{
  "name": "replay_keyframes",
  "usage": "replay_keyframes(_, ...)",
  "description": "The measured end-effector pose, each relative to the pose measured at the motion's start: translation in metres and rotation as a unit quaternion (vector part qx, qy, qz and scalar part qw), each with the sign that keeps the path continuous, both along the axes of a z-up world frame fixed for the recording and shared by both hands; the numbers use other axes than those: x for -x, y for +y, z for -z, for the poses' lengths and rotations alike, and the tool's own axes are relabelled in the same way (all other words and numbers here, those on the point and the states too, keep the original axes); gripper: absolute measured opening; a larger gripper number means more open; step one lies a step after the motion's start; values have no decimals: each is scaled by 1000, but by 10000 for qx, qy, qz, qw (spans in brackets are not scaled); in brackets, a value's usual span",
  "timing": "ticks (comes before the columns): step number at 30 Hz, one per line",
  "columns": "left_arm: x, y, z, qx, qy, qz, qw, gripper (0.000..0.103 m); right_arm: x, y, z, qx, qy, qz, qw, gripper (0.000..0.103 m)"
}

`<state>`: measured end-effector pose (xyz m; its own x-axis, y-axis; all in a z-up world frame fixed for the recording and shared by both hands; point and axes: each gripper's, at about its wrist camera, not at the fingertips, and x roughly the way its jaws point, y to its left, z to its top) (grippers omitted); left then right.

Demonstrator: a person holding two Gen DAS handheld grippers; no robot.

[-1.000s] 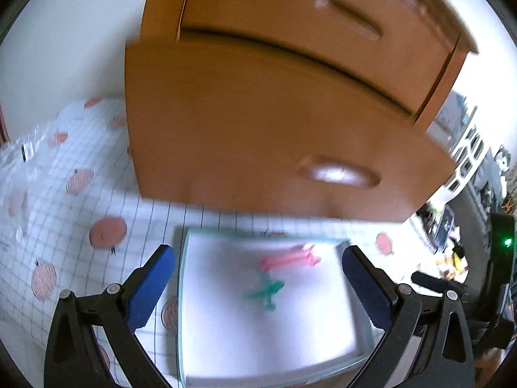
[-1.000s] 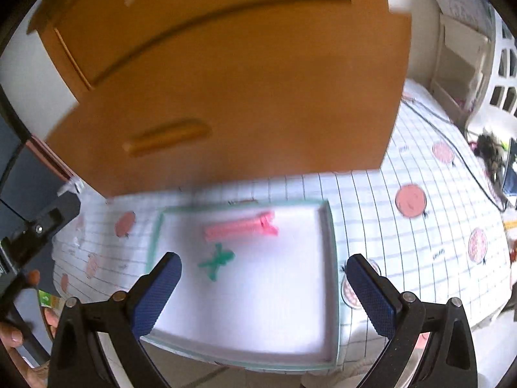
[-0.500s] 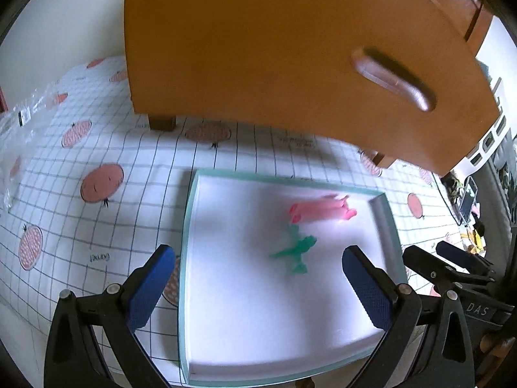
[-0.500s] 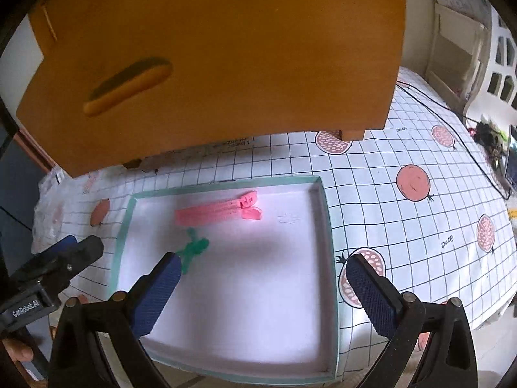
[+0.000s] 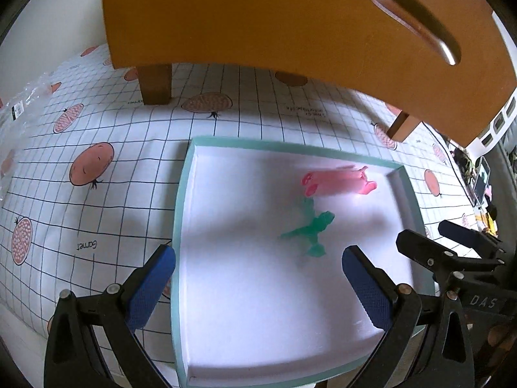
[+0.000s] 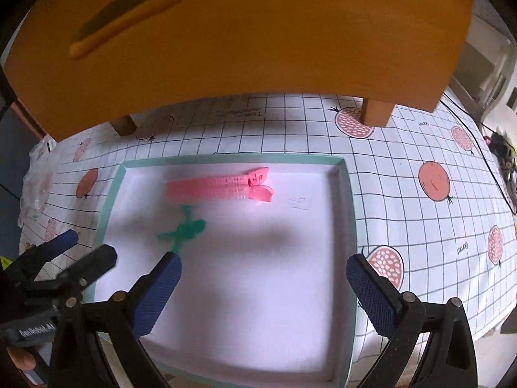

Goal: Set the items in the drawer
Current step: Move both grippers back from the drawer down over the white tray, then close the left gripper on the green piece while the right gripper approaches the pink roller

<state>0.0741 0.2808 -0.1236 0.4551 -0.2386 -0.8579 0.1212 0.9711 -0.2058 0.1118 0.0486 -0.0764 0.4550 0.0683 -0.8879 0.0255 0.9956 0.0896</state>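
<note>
A white tray with a teal rim (image 5: 182, 194) (image 6: 350, 213) lies on the gridded tablecloth. In it rest a pink zipper piece (image 5: 339, 181) (image 6: 219, 187) and a small green plastic figure (image 5: 310, 229) (image 6: 184, 228). Above and behind hangs the wooden drawer front (image 5: 290, 26) (image 6: 258, 32) with its recessed handle (image 5: 416, 22) (image 6: 129, 16). My left gripper (image 5: 258, 283) is open over the tray's near left part. My right gripper (image 6: 263, 286) is open over the tray's middle; its left finger (image 6: 158, 294) is just below the green figure. Neither holds anything.
The cabinet's wooden legs (image 5: 155, 84) (image 6: 376, 113) stand on the cloth behind the tray. A clear plastic bag (image 5: 19, 106) lies at the far left. Cables and clutter (image 6: 501, 148) sit past the table's right edge. The left gripper (image 6: 58, 265) shows at the right view's lower left.
Both grippers have dropped and tilted down toward the tray. The drawer front has slid up in both views, and the tray with its two items now fills the middle.
</note>
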Motion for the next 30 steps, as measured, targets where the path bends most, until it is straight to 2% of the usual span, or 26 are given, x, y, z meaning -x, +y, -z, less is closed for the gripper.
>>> replay_keyframes(3, -4, -3, 7, -94, 127, 70, 9999, 103, -3, -8, 8, -237, 195, 104, 9995, 103)
replay_keyframes(6, -8, -6, 13, -145, 255, 142, 9995, 102, -4, -14, 14, -262, 336, 280, 9987, 103)
replay_keyframes(18, -29, -53, 33, -563, 360, 725, 9951, 101, -8, -21, 17, -366, 365, 419, 9978, 103)
replay_keyframes(20, -33, -58, 33, -589, 313, 783, 9947, 95, -10, -19, 18, -381, 378, 370, 9979, 103)
replay_keyframes(24, -40, -67, 36, -653, 277, 870, 9937, 89, -12, -17, 22, -399, 408, 356, 9977, 103)
replay_keyframes(26, -42, -71, 38, -701, 265, 923, 9929, 79, -14, -17, 24, -433, 426, 365, 9975, 103)
replay_keyframes(30, -42, -76, 40, -792, 191, 963, 9920, 68, -16, -18, 25, -483, 424, 342, 9973, 103)
